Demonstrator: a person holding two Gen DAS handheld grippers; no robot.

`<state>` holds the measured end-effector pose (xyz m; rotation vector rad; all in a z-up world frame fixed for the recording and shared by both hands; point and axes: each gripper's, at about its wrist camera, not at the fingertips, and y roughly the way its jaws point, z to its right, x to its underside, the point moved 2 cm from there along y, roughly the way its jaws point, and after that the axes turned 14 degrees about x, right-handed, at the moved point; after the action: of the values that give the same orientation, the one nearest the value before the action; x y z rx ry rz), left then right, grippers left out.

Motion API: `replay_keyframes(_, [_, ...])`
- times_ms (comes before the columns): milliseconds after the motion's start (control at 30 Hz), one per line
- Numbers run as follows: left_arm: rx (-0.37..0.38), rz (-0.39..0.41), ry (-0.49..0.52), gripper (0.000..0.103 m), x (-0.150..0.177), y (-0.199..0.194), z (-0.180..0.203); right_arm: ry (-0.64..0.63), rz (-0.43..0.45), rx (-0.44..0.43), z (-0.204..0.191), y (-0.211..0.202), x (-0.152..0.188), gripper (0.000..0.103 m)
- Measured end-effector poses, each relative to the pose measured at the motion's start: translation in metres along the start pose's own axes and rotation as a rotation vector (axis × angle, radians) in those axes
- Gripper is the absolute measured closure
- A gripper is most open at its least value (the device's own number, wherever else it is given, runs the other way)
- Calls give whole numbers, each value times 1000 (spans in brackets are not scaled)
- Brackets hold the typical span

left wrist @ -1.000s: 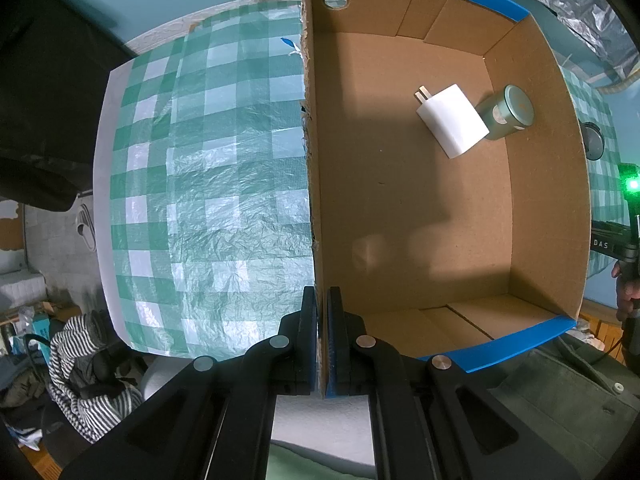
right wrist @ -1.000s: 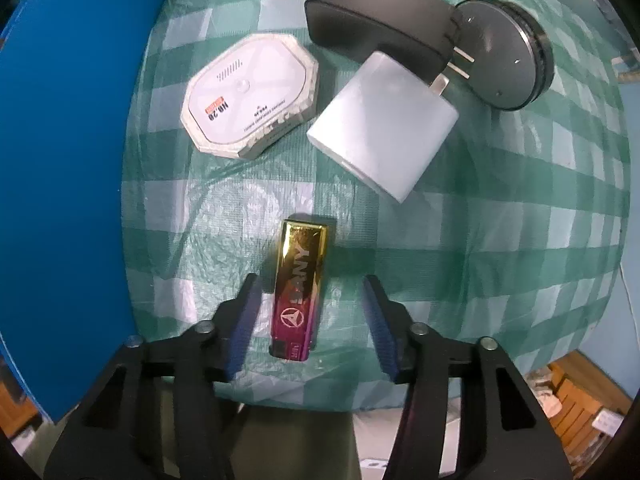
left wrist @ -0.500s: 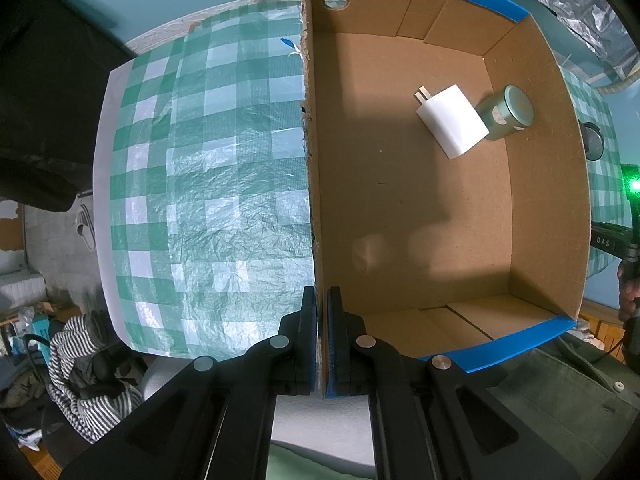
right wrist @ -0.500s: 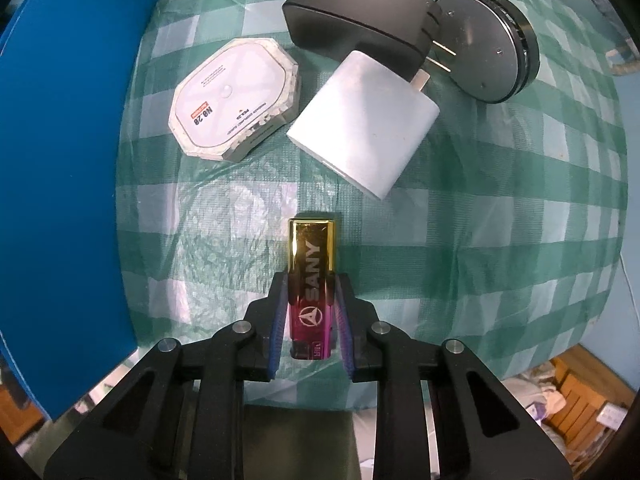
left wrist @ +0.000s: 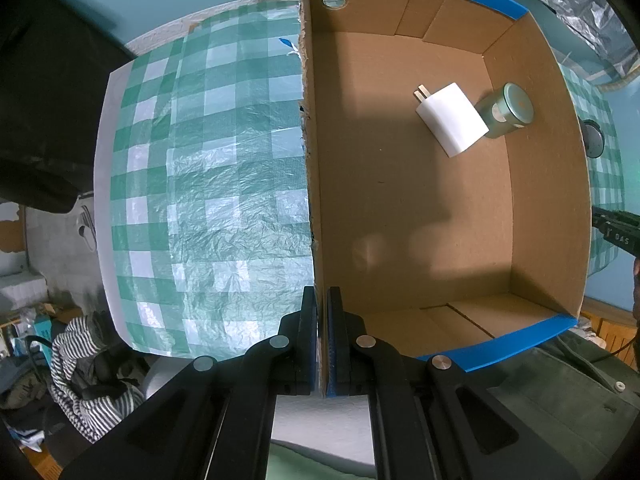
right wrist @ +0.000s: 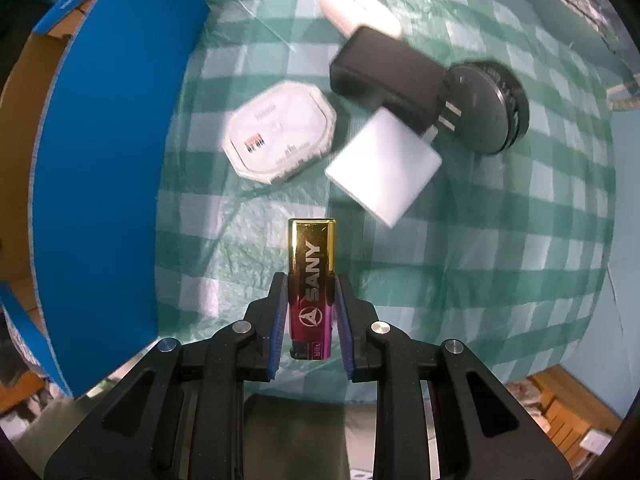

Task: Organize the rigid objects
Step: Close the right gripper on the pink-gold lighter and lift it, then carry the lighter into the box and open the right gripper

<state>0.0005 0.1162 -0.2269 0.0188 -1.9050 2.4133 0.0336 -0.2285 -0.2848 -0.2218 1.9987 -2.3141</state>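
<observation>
Over the green checked cloth [right wrist: 500, 240], our right gripper [right wrist: 311, 312] had squeezed shut on the lighter [right wrist: 312, 276], which a second before lay flat between wide jaws; now we had lifted it off the cloth. The lighter was a shiny little bar, gold on top and pink below, with white letters. Behind it sat a white charger [right wrist: 384, 168], a black charger [right wrist: 388, 76] and a white eight-sided box [right wrist: 280, 136]. Our left gripper [left wrist: 322, 344] stayed pinched on the cardboard box [left wrist: 540, 200] wall.
</observation>
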Motion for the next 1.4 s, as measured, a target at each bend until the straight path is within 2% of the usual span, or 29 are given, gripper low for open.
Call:
replay_keyframes(733, [-2,-1,1,99,-1,-1,0,-69,127,-27,-8,-83,-23,81])
replay_keyframes(1100, [-4,-3,6,99,-1,-1,1,-121,191,-70,-38,-112,-45,81])
replay_keyframes(1400, [-3,-3,3,99,-1,-1,1,-205,226,-93,-78,-127,-58,81])
